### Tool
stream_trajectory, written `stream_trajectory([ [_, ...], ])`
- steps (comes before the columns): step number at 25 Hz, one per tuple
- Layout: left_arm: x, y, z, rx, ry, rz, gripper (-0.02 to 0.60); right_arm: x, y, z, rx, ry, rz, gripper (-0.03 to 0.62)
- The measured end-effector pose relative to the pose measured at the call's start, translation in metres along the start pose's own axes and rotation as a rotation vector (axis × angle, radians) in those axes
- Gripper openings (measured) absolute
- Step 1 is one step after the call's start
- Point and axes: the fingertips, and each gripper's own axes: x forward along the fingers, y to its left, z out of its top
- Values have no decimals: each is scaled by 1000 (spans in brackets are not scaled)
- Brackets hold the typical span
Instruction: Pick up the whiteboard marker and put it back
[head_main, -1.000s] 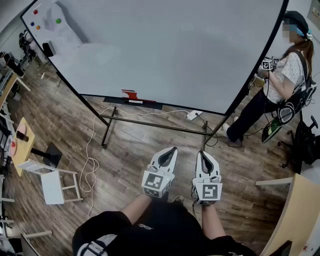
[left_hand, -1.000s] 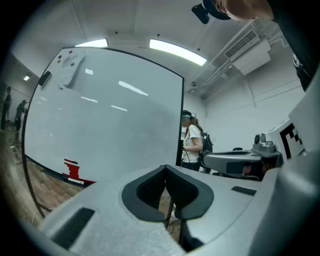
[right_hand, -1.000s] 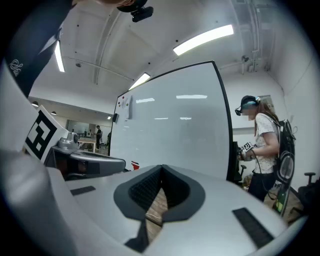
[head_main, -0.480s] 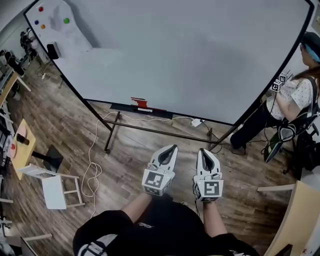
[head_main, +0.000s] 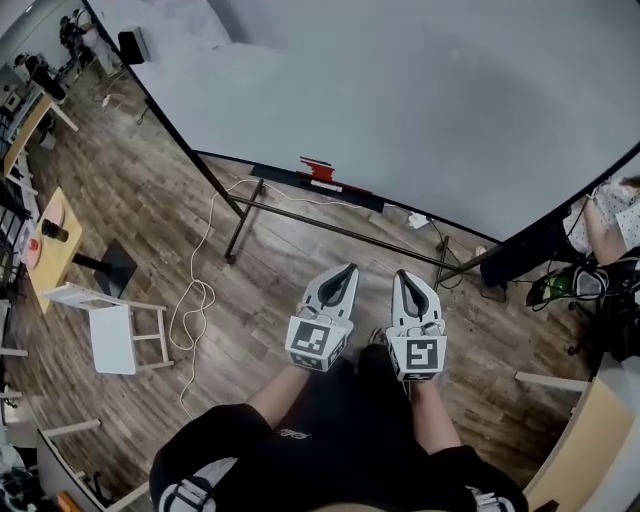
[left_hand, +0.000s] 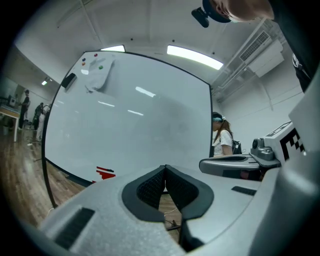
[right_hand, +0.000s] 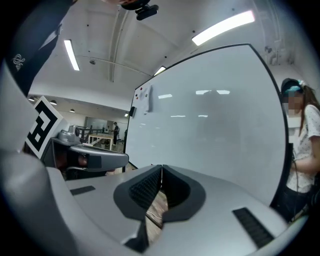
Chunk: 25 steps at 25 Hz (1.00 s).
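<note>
Head view: the left tool (head_main: 345, 270) and right tool (head_main: 404, 277), smooth grey shells with black-and-white square-patterned cubes, sit side by side over the wood-plank floor (head_main: 150, 220). They face a glossy whiteboard (head_main: 400, 100), where a small red item (head_main: 318, 170) rests on the dark tray (head_main: 283, 178); I cannot tell if it is the marker. Left gripper view: the ribbed black pads are clenched on nothing. Right gripper view: the pads are likewise clenched and empty.

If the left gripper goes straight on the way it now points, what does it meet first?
Probably the whiteboard, low on its face and to the right of the red things on its ledge. Nothing else shows ahead of the left gripper, though depth is hard to judge.
</note>
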Motion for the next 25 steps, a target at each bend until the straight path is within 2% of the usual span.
stream_trajectory([
  [10,27,70,0,-28,0,249,6,94,9,1,-55,32,284,3],
  [16,68,96,-5,-44,14,386,6,150,-9,4,-118,21,449,3],
  [20,86,107,-6,-60,17,477,6,185,-14,-2,-123,31,545,3],
  [25,73,123,-4,-62,38,583,6,209,7,-10,-161,65,649,3],
])
